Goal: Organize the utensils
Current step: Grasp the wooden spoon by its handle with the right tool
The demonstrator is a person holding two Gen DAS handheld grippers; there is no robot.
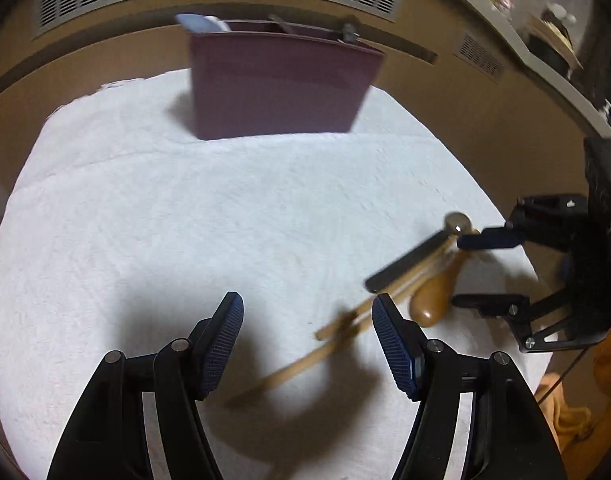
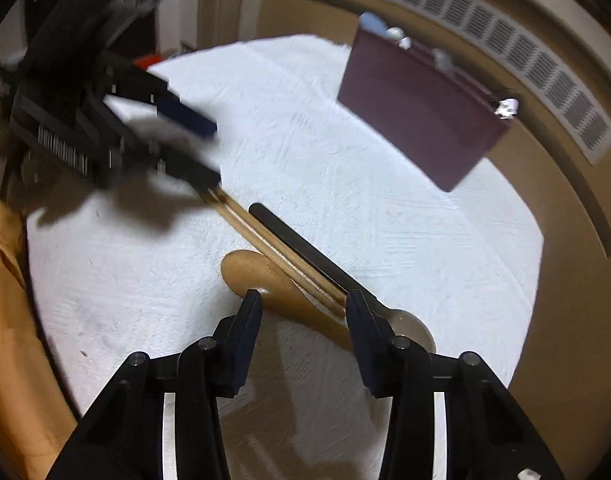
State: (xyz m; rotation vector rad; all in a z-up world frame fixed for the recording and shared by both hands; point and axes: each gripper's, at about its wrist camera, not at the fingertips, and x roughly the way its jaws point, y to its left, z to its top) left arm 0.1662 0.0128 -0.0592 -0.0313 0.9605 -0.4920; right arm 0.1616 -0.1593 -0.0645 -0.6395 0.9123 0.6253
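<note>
The left tool [image 1: 307, 334] is spread apart and grips nothing, hovering over the near ends of the pale wooden chopsticks [image 1: 325, 344]. The right tool [image 2: 303, 312] is also released, straddling a rounded brown wooden spoon [image 2: 265, 280] without pressing it. Chopsticks, wooden spoon and a black-handled metal spoon [image 2: 325, 264] lie side by side on the white towel-covered tabletop [image 1: 185, 220], long axes running diagonally. A maroon rectangular holder [image 1: 279, 84] stands well apart.

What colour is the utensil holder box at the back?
Dark maroon box, clearest in the left wrist view.
</note>
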